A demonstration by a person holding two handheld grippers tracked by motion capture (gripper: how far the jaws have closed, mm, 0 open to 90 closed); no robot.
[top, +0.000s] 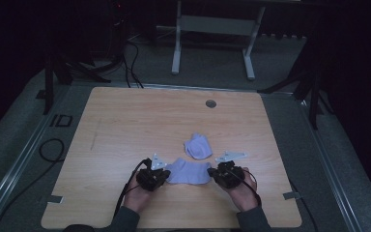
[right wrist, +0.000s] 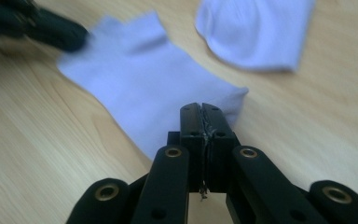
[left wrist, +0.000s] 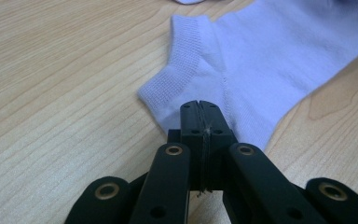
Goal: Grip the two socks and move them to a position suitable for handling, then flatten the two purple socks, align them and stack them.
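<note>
Pale lilac ankle sock (top: 189, 172) lying flat on the table (top: 125, 125), near the front edge, right between the two grippers. Looks thin, soft and floppy, so probably weighs next to nothing and will sag or fold the moment one end gets lifted. Not fragile, not slippery against the wood by the look of it, though stretchy enough to slide out of a shallow pinch.

Best places to grab, judging from the knit: the ribbed cuff (left wrist: 179, 70), which is thicker and gives more to bite on, and the far toe end. Pinching both ends should keep it spread instead of bunching.

Left gripper (top: 163, 171) sitting at the heel-and-cuff end, jaws fully together; from the left gripper view the tips meet at the sock's edge, and hard to say whether any fabric is actually caught. Right gripper (top: 216, 172) at the opposite end, jaws also pressed fully together with their tips over the sock's corner, same doubt about a real hold; slightly blurry there.

Second sock (top: 197, 146), bunched into a lump, resting just beyond the first, a little toward the right. Small grey grommet (top: 211, 103) farther back in the table.
</note>
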